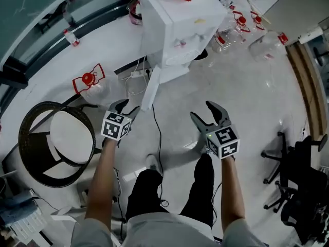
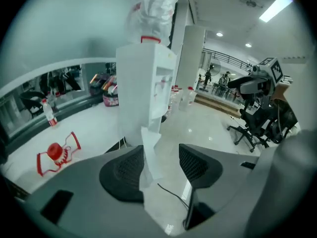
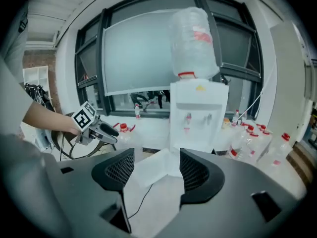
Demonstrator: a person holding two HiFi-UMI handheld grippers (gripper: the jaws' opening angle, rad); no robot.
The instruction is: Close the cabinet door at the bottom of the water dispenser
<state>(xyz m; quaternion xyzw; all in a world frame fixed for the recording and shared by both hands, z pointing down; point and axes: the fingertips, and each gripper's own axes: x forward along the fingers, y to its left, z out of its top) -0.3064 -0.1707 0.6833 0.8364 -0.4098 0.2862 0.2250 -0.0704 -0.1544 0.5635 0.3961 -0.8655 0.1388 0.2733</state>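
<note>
Head view: a person stands on a glossy white floor before the white water dispenser [image 1: 177,27], whose bottom cabinet door [image 1: 149,89] hangs open, swung out toward the person. The left gripper [image 1: 128,107] hovers just beside the door's free edge, apparently short of touching it, though the steep angle leaves that unclear. The right gripper [image 1: 203,111] is held farther right, apart from the door. Both sets of jaws stand wide, nothing between the pads. Empty water bottles [image 1: 229,32] cluster beside the dispenser.
</note>
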